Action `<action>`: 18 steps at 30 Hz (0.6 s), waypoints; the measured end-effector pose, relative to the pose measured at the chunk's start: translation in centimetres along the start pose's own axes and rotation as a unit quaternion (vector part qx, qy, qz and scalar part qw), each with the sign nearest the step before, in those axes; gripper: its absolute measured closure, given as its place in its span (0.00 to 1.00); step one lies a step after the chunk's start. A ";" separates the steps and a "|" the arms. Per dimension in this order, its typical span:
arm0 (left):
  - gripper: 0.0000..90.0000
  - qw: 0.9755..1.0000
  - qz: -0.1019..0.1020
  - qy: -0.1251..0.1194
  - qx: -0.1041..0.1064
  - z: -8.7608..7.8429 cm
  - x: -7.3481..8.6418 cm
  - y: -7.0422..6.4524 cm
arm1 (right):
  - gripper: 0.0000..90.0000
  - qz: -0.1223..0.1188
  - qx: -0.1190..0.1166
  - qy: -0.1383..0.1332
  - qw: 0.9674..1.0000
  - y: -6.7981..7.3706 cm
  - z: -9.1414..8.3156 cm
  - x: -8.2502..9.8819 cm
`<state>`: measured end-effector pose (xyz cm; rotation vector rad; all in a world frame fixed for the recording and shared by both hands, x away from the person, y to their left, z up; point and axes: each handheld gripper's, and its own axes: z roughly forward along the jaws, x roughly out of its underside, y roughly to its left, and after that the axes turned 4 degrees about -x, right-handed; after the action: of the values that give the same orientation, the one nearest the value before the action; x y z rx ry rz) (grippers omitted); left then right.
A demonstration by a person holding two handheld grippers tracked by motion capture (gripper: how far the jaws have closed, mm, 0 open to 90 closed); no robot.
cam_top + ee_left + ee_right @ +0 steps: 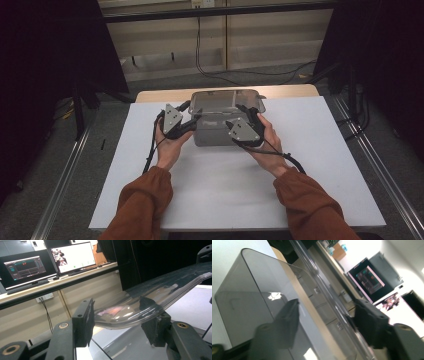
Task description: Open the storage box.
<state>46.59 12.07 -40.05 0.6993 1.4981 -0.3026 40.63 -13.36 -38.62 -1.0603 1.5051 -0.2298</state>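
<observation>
A smoky grey plastic box [220, 134] with a clear lid [225, 100] stands at the far middle of the white table [310, 165]. My left gripper [192, 120] is at the box's left end. In the left gripper view [117, 320] the lid's curved rim [150, 292] spans the gap and meets both pads, so the jaws are shut on it. My right gripper [250, 116] is at the box's right end. In the right gripper view [327, 320] its jaws stand apart, the lid's edge [312, 272] runs between them untouched, and the box wall [249, 297] lies behind the left jaw.
A person's hands in rust-brown sleeves [145, 200] hold both grippers. Cables trail from each toward the near edge. A wooden strip [160, 95] borders the table's far side. Metal rails [370, 150] run along the floor on both sides. Monitors [72, 256] sit on a shelf beyond.
</observation>
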 end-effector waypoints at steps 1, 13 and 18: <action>0.52 1.000 -0.002 0.000 -0.001 0.0 0.0 0.0 | 0.34 0.008 -0.004 0.000 1.000 -0.2 -0.1 0.1; 0.52 1.000 -0.014 -0.001 -0.001 0.1 0.0 0.1 | 0.13 0.188 -0.038 -0.017 0.981 -3.3 -1.2 2.5; 0.52 1.000 -0.016 0.001 -0.001 0.1 0.1 0.1 | 0.08 0.208 -0.047 -0.023 0.977 -3.9 -1.4 3.9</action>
<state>46.73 12.12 -40.09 0.6753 1.5116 -0.3258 41.76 -18.89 -38.29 -0.7943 1.6686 0.1607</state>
